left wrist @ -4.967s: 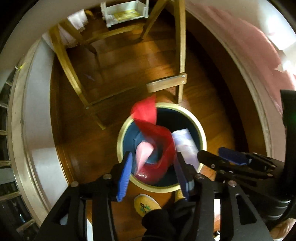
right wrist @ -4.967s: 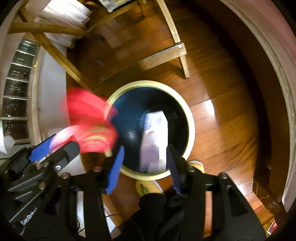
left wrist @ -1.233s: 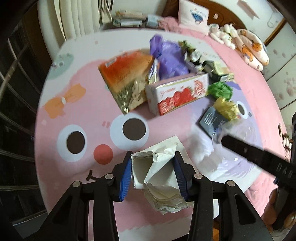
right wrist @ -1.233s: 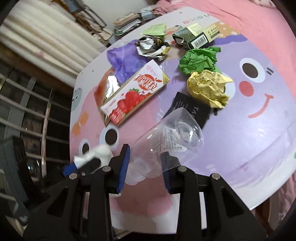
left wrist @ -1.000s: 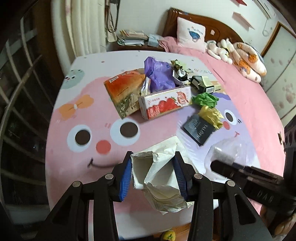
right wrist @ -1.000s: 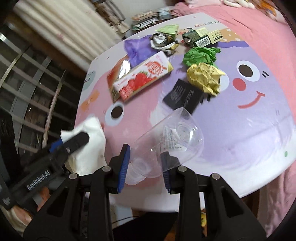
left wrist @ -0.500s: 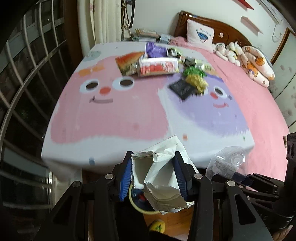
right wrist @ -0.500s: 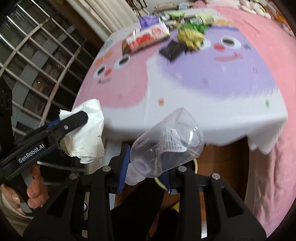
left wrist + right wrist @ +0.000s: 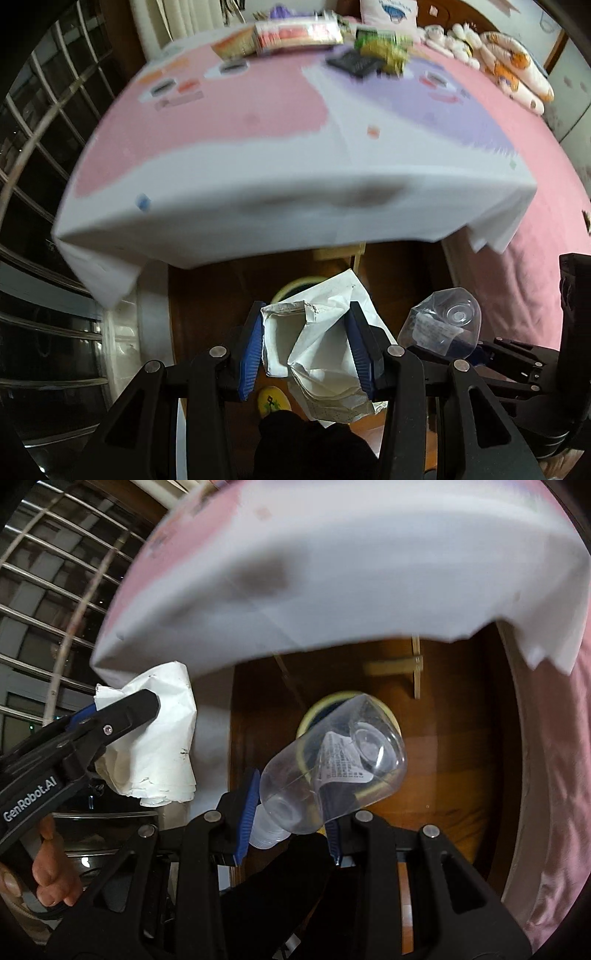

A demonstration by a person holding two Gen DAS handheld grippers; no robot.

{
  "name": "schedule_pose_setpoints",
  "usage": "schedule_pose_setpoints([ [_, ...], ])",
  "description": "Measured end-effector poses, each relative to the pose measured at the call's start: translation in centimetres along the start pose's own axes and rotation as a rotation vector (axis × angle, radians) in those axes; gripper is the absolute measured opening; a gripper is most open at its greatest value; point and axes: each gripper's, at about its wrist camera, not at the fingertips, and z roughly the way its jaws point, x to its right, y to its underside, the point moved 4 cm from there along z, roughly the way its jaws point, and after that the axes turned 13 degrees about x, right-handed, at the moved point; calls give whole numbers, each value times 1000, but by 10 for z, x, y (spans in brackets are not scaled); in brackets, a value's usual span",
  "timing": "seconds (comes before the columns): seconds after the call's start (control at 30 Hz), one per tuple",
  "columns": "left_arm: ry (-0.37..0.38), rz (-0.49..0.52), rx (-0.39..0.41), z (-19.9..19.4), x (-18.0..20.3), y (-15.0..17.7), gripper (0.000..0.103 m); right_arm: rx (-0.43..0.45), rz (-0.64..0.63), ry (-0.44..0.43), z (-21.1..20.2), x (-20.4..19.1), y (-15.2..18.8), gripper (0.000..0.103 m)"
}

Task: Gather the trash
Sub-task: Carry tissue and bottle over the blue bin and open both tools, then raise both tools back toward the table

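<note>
My left gripper (image 9: 306,347) is shut on a torn white paper carton (image 9: 317,358); it also shows at the left of the right wrist view (image 9: 155,738). My right gripper (image 9: 288,819) is shut on a clear plastic bottle (image 9: 332,768), which also shows in the left wrist view (image 9: 443,325). Both are held below the table's front edge, above the wooden floor. The round bin with a yellow rim (image 9: 347,698) stands on the floor under the table, mostly hidden behind the bottle; a bit of its rim shows above the carton in the left wrist view (image 9: 288,288).
The table with a pink, white and purple cloth (image 9: 258,155) overhangs ahead; several pieces of trash (image 9: 295,33) lie at its far side. A pink bed (image 9: 535,177) lies to the right, a window grille (image 9: 33,140) to the left. A wooden table leg (image 9: 415,672) stands behind the bin.
Both grippers have dropped from above the table to below its front edge, still holding the carton and the bottle. The bin under the table has come into view.
</note>
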Motion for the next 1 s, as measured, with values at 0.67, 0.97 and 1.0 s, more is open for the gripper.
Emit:
schedule_pose_setpoints([
  [0.67, 30, 71, -147, 228, -18, 120, 51, -121, 14, 156, 215, 93, 85, 33],
  [0.97, 21, 75, -144, 239, -35, 119, 87, -85, 22, 180, 218, 87, 78, 62],
  [1.0, 16, 75, -140, 237, -36, 118, 87, -77, 18, 184, 215, 85, 76, 62],
])
